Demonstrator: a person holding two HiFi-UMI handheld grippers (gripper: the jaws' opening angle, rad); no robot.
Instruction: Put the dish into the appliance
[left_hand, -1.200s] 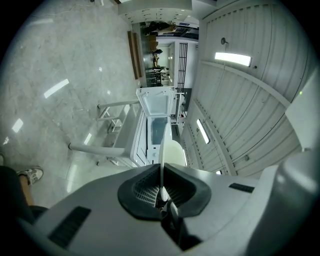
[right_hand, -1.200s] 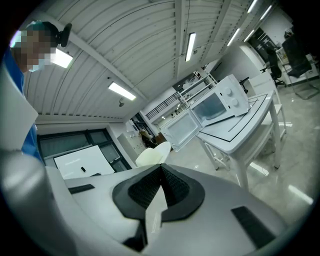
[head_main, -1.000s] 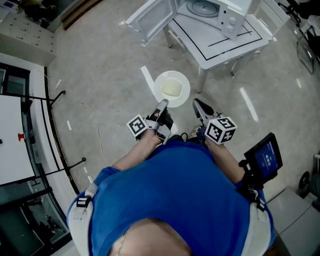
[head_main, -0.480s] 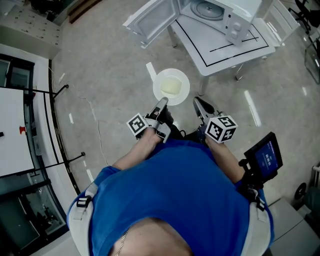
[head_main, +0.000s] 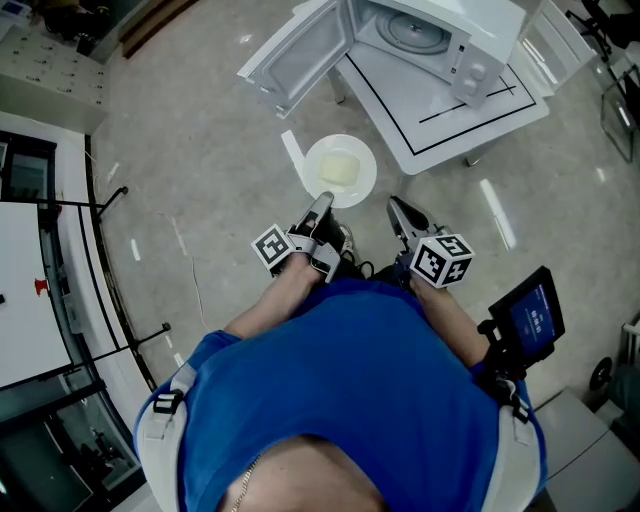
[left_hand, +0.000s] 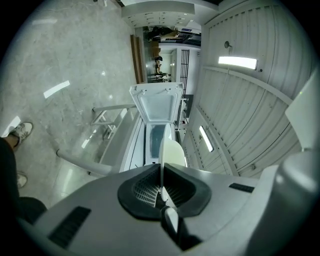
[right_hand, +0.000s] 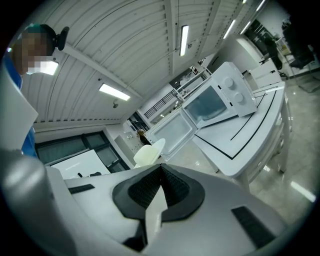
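While the person faces the open microwave (head_main: 436, 32), the left gripper (head_main: 322, 205) is clenched on the near rim of the dish (head_main: 341, 170), and the left gripper view shows that thin rim pinched edge-on between the ribbed pads. The dish hangs out over the floor, roughly level, just short of the corner of the white table (head_main: 440, 112) and below the swung-open door (head_main: 293, 52). It's not inside the appliance yet. The right gripper (head_main: 400, 212) rides alongside with its jaws closed together on nothing.

On handling, this looks like a shallow, stiff plate with a pale cream centre (whether that patch is food or just the well, I can't tell). It seems light enough for one pinch, but a single grip at the rim lets the far edge lever downward, and a smooth rim can slip between pads. If it's ceramic, a knock on the door frame could chip it. The near rim is the sensible hold, with the right gripper free to steady the side rim.
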